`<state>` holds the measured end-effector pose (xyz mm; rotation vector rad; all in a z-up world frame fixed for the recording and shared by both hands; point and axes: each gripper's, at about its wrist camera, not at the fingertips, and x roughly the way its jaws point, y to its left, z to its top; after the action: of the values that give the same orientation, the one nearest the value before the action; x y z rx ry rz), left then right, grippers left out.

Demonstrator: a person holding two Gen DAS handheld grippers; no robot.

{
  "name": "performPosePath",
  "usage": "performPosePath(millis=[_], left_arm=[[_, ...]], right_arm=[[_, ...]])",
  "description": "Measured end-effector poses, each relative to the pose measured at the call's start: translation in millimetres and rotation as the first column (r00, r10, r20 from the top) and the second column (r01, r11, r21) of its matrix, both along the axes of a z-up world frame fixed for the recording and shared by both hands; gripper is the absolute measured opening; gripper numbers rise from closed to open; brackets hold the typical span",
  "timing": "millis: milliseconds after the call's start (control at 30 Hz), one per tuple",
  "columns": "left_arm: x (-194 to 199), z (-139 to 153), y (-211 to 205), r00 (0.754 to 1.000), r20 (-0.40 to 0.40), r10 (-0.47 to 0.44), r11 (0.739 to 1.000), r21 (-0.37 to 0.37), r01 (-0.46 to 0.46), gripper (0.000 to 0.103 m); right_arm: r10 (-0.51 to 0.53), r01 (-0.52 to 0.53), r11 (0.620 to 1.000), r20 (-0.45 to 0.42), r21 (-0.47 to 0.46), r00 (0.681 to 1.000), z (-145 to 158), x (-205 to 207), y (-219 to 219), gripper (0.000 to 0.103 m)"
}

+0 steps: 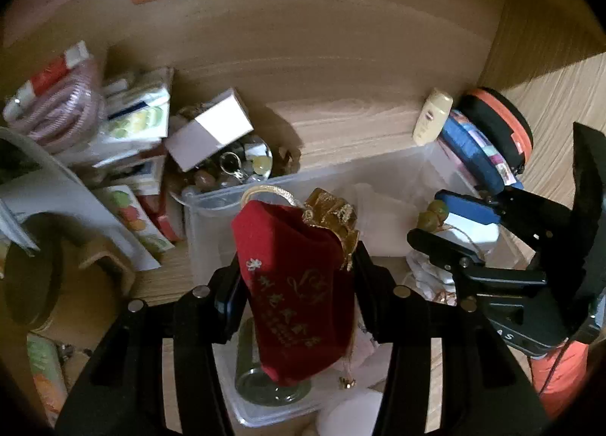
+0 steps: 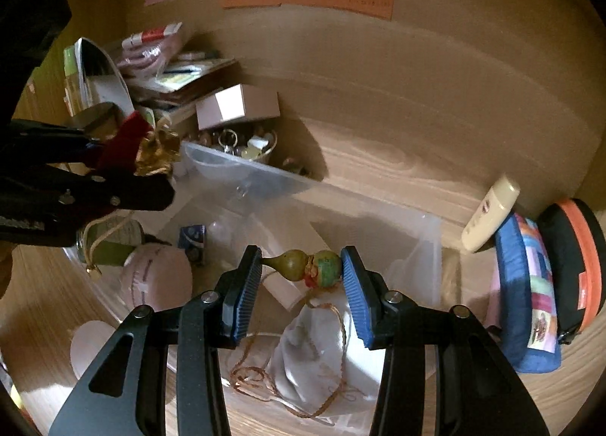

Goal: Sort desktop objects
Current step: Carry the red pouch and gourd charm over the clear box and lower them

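My left gripper (image 1: 295,284) is shut on a red velvet drawstring pouch (image 1: 291,284) with gold lettering and a gold collar, held above a clear plastic bin (image 1: 216,201); it also shows in the right wrist view (image 2: 125,144). My right gripper (image 2: 301,265) is shut on a small green gourd ornament (image 2: 306,267) with a brown cord (image 2: 337,326) hanging from it, held over the same bin (image 2: 428,235). The right gripper also shows at the right of the left wrist view (image 1: 447,224).
The bin holds a glass jar (image 1: 265,383), a white cloth pouch (image 2: 314,352), a small blue box (image 2: 193,241) and a pink round item (image 2: 159,277). A bowl of trinkets (image 1: 235,167), a white box (image 1: 212,129), a cream bottle (image 2: 488,212) and zip cases (image 2: 530,292) stand around it.
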<state>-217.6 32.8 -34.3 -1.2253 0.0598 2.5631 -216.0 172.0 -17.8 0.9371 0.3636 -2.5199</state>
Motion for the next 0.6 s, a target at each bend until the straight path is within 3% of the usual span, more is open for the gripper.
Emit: performPosePath(millis=[433, 600], left_arm=[[-15.7, -19.8, 8.1, 0.999, 0.05, -0.015, 1.0, -0.009, 0.015, 0.05], [-15.2, -22.4, 9.4, 0.998, 0.053, -0.015, 1.0, -0.02, 0.016, 0.052]], right_arm=[[0.0, -0.001, 1.0, 0.02, 0.026, 1.0, -6.1, -2.0, -3.3, 0.041], [0.006, -0.006, 1.0, 0.007, 0.023, 1.0, -4.5, 0.8, -2.7, 0.052]])
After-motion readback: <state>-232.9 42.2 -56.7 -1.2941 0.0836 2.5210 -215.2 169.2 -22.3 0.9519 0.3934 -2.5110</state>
